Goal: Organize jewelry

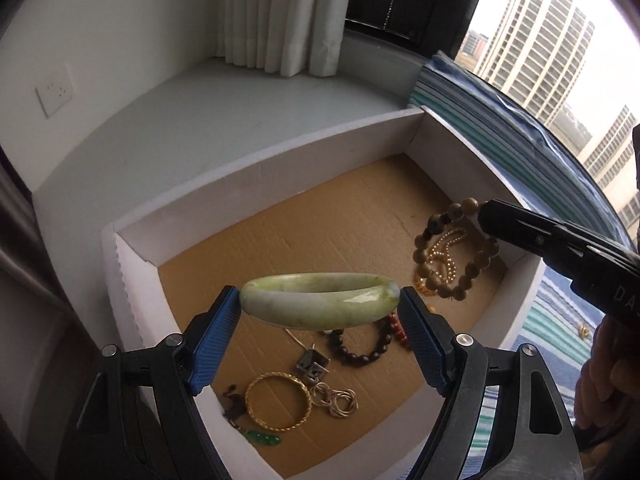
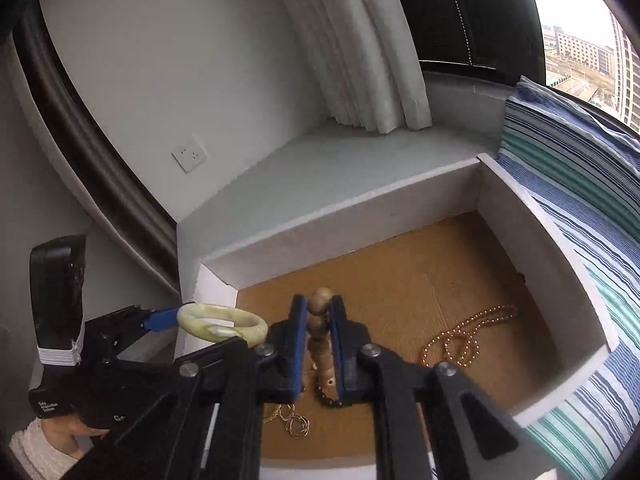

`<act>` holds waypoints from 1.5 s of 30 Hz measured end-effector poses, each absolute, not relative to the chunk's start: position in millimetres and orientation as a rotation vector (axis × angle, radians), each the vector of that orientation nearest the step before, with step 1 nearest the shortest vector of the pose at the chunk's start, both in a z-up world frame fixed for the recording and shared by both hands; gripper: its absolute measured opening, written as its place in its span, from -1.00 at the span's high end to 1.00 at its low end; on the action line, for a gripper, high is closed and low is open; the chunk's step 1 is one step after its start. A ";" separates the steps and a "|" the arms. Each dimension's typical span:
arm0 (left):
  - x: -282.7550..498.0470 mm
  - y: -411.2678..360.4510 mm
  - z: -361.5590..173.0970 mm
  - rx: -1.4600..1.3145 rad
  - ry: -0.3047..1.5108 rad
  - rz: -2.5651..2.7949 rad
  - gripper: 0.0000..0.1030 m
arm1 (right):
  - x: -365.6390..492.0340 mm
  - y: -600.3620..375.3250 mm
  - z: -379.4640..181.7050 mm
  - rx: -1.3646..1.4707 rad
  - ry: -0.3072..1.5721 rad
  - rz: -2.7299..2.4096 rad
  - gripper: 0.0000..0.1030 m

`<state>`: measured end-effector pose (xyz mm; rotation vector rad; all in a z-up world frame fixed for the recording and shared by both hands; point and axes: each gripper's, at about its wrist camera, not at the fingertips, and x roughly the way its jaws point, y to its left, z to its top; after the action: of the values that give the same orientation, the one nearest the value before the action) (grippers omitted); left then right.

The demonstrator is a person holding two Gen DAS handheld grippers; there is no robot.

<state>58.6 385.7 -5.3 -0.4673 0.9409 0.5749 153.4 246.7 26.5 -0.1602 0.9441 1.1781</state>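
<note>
Our left tool (image 1: 320, 300) is clamped across the jade bangle (image 1: 320, 298), held level above the near left part of the box (image 1: 256, 176). Our right tool (image 2: 318, 320) is pinched on the wooden bead bracelet (image 1: 460, 256), which hangs over the gold bead chain (image 2: 464, 340) by the right wall. To do this well, we should lower each piece until it rests on the cardboard floor before letting go, with the bangle clear of the gold bangle (image 1: 278, 402) and dark bead bracelet (image 1: 360, 346) beneath.
</note>
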 end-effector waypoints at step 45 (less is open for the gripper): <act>163.7 8.8 -130.5 -0.014 0.974 0.077 -0.85 | 105.0 -272.0 -131.9 0.062 0.936 0.096 -0.11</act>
<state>163.7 8.8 -130.5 -0.0141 0.9736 0.0774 105.0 -272.0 -131.9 0.0616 0.9356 0.0961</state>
